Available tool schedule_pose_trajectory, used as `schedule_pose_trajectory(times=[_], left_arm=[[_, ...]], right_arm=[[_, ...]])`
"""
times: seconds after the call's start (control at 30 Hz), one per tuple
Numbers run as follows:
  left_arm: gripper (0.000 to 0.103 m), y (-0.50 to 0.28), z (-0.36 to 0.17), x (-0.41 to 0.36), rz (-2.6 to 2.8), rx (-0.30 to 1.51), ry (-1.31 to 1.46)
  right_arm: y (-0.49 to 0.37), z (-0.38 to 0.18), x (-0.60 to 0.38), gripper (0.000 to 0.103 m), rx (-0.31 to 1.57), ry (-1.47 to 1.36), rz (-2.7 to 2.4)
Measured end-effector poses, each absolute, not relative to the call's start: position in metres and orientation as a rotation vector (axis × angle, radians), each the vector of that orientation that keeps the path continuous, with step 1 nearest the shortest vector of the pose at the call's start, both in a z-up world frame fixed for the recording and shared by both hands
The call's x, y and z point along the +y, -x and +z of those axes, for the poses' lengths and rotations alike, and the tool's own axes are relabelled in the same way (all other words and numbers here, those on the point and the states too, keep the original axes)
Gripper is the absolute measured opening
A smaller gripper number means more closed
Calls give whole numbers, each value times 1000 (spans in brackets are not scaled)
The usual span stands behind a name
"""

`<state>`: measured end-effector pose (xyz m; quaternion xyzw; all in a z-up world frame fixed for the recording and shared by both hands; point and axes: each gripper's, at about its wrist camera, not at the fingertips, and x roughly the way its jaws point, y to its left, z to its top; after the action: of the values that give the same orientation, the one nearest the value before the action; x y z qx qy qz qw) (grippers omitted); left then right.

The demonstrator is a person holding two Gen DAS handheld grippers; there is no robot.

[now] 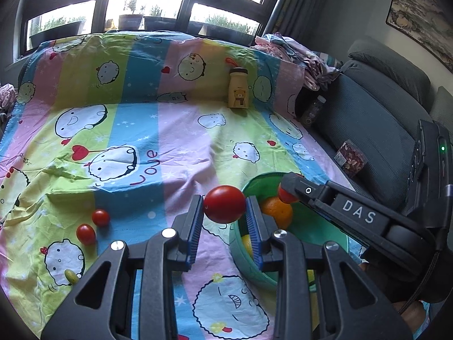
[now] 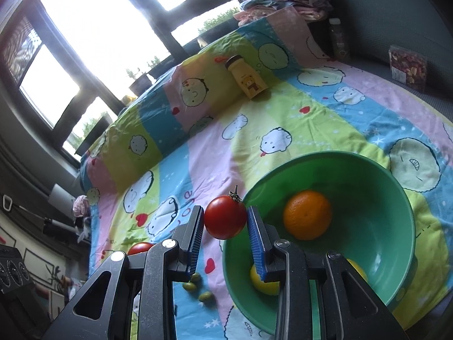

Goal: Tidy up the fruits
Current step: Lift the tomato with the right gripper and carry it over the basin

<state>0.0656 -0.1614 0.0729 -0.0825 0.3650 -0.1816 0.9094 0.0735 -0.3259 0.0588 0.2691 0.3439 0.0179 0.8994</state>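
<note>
My left gripper (image 1: 224, 209) is shut on a red tomato (image 1: 224, 204), held above the cloth just left of the green bowl (image 1: 317, 232). My right gripper (image 2: 225, 221) is shut on another red tomato (image 2: 225, 216) with a stem, beside the left rim of the green bowl (image 2: 396, 198). The right gripper also shows in the left wrist view (image 1: 288, 191), over the bowl with its tomato. The bowl holds an orange (image 2: 307, 214) and yellow lemons (image 2: 263, 283). Two small tomatoes (image 1: 93, 225) and a green olive (image 1: 71, 276) lie on the cloth at the left.
A cartoon-print sheet (image 1: 170, 130) covers the surface. A yellow bear bottle (image 1: 238, 90) stands at the back. A dark jar (image 1: 312, 110) and a clear box of dried fruit (image 1: 349, 158) sit on the grey sofa at the right. Several green olives (image 2: 195, 284) lie near the bowl.
</note>
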Motion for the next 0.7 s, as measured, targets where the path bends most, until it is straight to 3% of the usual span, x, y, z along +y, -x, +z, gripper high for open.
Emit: schedule_pose_trajectory(times=[0.7], left_arm=[[30, -79, 50, -204, -513, 847, 163]], right_arm=[[-69, 48, -358, 34, 744, -597, -58]])
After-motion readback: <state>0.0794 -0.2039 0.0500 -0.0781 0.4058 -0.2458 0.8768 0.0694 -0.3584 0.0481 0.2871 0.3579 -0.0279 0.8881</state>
